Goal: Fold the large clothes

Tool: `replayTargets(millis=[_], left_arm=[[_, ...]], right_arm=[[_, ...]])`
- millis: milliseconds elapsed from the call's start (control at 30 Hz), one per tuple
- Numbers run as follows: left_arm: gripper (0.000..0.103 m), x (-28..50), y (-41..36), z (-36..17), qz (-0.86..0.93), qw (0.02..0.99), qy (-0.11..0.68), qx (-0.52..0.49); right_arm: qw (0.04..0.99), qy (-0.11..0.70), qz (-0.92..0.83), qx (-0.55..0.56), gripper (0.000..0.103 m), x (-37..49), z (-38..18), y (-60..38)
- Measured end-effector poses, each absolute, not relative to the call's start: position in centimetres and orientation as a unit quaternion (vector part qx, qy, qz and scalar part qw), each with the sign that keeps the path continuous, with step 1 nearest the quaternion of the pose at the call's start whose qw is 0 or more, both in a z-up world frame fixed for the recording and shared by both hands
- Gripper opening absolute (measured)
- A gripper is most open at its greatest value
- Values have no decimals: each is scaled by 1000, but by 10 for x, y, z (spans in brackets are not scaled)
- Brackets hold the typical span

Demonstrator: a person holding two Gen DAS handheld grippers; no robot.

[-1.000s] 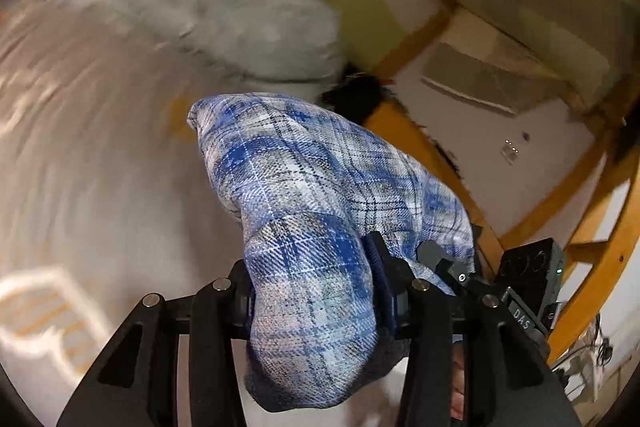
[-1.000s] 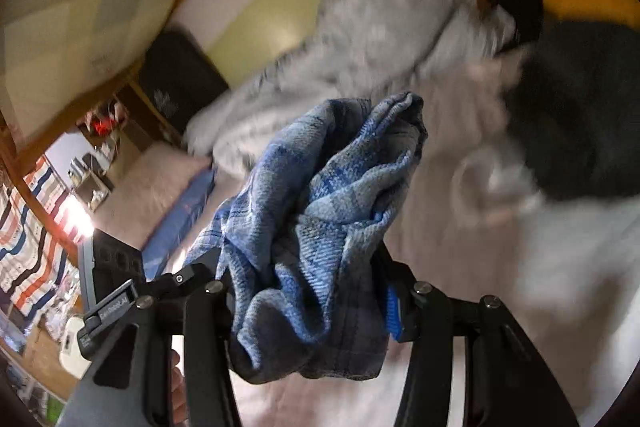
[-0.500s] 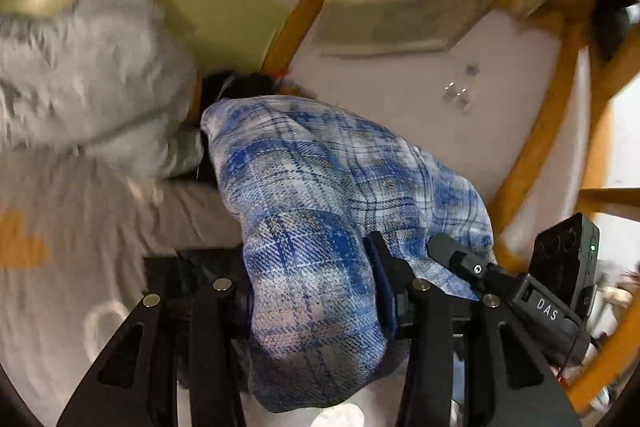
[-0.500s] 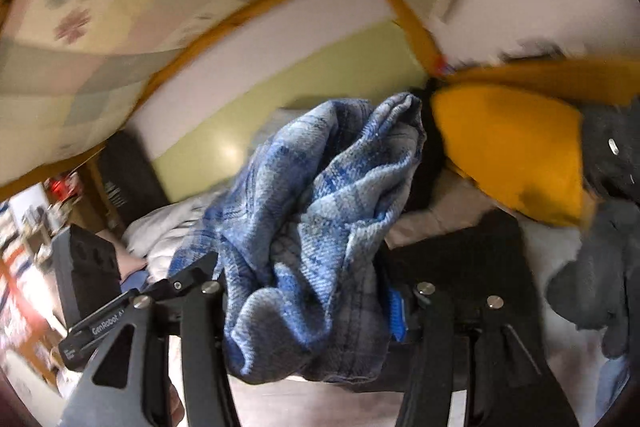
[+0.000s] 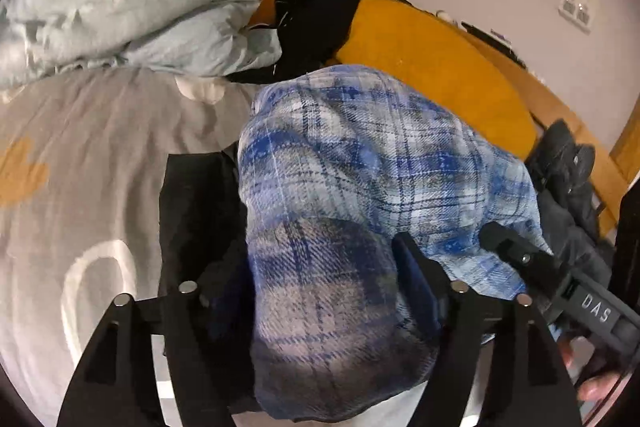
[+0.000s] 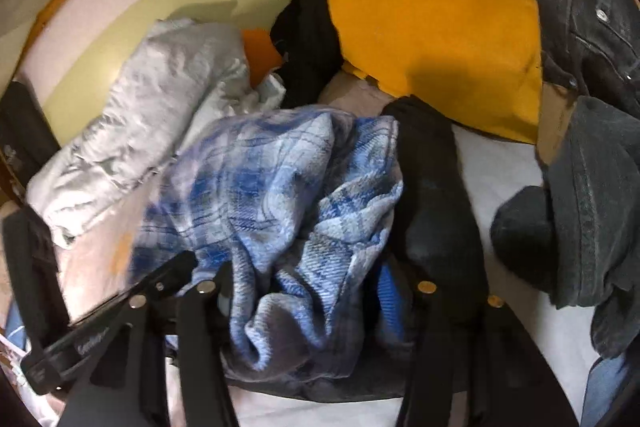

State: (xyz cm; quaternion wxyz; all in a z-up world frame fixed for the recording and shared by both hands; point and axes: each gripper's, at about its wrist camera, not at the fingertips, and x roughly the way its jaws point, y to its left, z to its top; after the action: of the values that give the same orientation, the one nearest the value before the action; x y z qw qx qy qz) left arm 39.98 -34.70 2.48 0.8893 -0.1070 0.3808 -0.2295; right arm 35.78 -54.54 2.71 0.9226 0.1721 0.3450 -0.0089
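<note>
Since a second ago, both views have been swung from the wall and quilt down toward the bed (image 5: 92,155), and the blue plaid shirt (image 5: 360,187) has been carried over a dark folded garment (image 6: 436,195) lying there. The shirt is bundled between the jaws of both the left gripper (image 5: 320,291) and the right gripper (image 6: 312,291); both pairs are opening, the left more widely, so release seems underway. The bundle lies directly ahead of and between each pair of jaws, its bulk running forward, neither hand being clearly nearer.
</note>
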Motion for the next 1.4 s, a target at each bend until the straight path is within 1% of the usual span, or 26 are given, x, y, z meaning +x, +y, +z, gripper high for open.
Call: replayTargets(millis=[33, 100, 133, 200, 233, 267, 300, 367, 400, 433, 500, 567, 667, 767, 1000, 1033, 1133, 1267, 1400], left_arm=[[78, 402, -343, 25, -229, 885, 387, -116], [78, 401, -334, 29, -231, 877, 393, -148], [78, 394, -328, 37, -223, 885, 383, -144], [77, 374, -329, 56, -211, 916, 332, -82], [82, 358, -329, 66, -204, 933, 295, -37], [86, 344, -326, 73, -201, 943, 264, -9], [91, 333, -320, 78, -202, 949, 241, 1], [97, 310, -298, 84, -211, 956, 204, -10], [103, 301, -287, 85, -215, 957, 193, -21], [103, 294, -276, 86, -218, 958, 186, -30], [103, 282, -257, 81, -209, 962, 174, -31], [103, 272, -242, 75, -191, 967, 166, -18], [103, 253, -222, 61, -173, 973, 153, 3], [103, 240, -205, 46, -164, 976, 141, 12], [103, 237, -197, -2, -136, 980, 145, 31], [103, 242, -196, -3, -132, 978, 160, 27], [103, 240, -189, -4, -131, 980, 149, 8], [103, 239, -189, -4, -132, 980, 145, 10], [103, 236, -192, -4, -132, 981, 139, 19]], right_arm=[[922, 347, -11, 174, 58, 359, 27, -548], [926, 336, -19, 170, 62, 354, 27, -552], [932, 325, -22, 161, 66, 353, 29, -548], [948, 295, -33, 119, 73, 333, 38, -537], [953, 282, -35, 102, 82, 324, 43, -532], [959, 264, -34, 93, 93, 311, 50, -525], [961, 254, -33, 102, 97, 300, 52, -523], [962, 241, -9, 129, 98, 279, 57, -514], [964, 236, 1, 126, 100, 271, 59, -507], [967, 227, 3, 111, 103, 263, 62, -499], [978, 197, -15, 66, 103, 242, 62, -479], [981, 185, -23, 51, 103, 229, 56, -467], [981, 185, -27, 58, 103, 212, 31, -455], [983, 176, -39, 21, 103, 201, 16, -443], [988, 138, -47, 52, 103, 189, -2, -438], [988, 137, -53, 43, 103, 190, -6, -435], [986, 156, -59, 28, 103, 197, -16, -430], [987, 144, -58, 33, 103, 193, -15, -431], [987, 151, -52, 19, 103, 196, -16, -425]])
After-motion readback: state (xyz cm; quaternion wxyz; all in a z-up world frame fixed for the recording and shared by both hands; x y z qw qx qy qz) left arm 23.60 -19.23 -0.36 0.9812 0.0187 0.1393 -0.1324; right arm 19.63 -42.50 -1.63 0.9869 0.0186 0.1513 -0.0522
